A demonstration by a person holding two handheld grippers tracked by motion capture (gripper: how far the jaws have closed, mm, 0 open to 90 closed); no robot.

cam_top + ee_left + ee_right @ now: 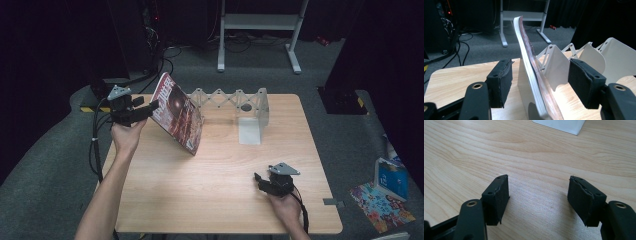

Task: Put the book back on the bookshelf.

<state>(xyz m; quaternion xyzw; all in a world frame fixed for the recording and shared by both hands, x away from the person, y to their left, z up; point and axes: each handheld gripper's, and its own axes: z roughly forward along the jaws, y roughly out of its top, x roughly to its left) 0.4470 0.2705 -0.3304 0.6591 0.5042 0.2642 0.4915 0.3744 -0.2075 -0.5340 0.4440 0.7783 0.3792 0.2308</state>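
A glossy red-covered paperback magazine (176,116) leans tilted at the upper left of the high view, its lower edge on the pale wooden table (210,185) and its back against the left end of a white plastic accordion-style file rack (235,100). The left gripper (154,106), held level at the magazine's upper corner, has its jaws spread wide: in the left gripper view the stack of pages (530,72) stands between the two black foam pads (500,83) with clear space on both sides, so nothing is clamped. The right gripper (258,179) rests low over bare wood at the lower right, jaws likewise apart and empty. The magazine looks light and floppy (its top edge already curls over), with a slick cover likely to slide between pads. A firm pinch near the spine or across the full thickness of pages should serve best; a grip on one loose corner would probably let it sag or fan open.
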